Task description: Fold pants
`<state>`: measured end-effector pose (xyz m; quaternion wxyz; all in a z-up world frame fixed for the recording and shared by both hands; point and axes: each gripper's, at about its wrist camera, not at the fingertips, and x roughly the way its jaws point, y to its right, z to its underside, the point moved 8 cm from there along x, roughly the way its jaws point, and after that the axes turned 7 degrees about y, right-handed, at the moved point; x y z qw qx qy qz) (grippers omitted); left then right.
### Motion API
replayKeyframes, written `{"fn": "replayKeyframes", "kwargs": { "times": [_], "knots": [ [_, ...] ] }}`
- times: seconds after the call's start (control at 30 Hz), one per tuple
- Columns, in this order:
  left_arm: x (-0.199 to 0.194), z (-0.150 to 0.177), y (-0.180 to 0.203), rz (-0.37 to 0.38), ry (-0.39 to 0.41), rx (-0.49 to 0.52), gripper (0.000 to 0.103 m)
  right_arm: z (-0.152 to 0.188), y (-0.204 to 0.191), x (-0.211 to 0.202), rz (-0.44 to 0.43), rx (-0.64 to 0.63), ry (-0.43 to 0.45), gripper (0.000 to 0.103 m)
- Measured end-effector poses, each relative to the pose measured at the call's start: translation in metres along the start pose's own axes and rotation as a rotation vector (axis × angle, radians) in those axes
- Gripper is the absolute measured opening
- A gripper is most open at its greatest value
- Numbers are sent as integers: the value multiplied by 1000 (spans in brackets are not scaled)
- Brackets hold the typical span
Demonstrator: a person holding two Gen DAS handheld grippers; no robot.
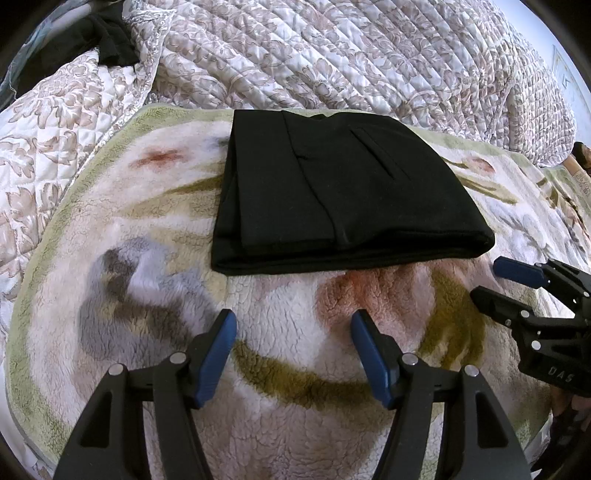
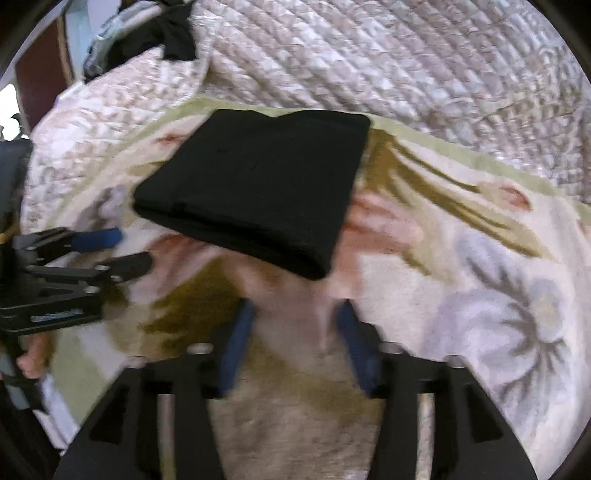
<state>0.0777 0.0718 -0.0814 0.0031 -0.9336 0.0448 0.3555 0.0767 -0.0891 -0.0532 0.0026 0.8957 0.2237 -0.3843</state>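
Note:
The black pants lie folded into a thick rectangle on a fleece floral blanket. My left gripper hovers just in front of the near folded edge, open, with only blanket showing between its blue pads. In the right wrist view the left gripper sits left of the pants, clear of the cloth. My right gripper is also open and empty just short of the pants' near corner; that view is blurred. The left wrist view shows the right gripper beside the pants' right corner, not touching.
A quilted floral bedspread lies bunched behind and to the left of the blanket. A dark garment sits at the far left on the bed. Part of a person's hand holds the left gripper's handle.

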Motion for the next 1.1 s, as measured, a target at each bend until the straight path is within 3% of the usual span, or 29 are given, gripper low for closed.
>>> {"fn": "replayKeyframes", "kwargs": {
  "times": [0.47,0.7,1.1],
  "knots": [
    [0,0,0,-1,0,-1,68,1,0,-2,-10,-38,28,59],
    [0,0,0,-1,0,0,68,2,8,1,23,-28,42,77],
    [1,0,-1,-2,0,-1,70,4,9,1,11,4,53,78]
  ]
}}
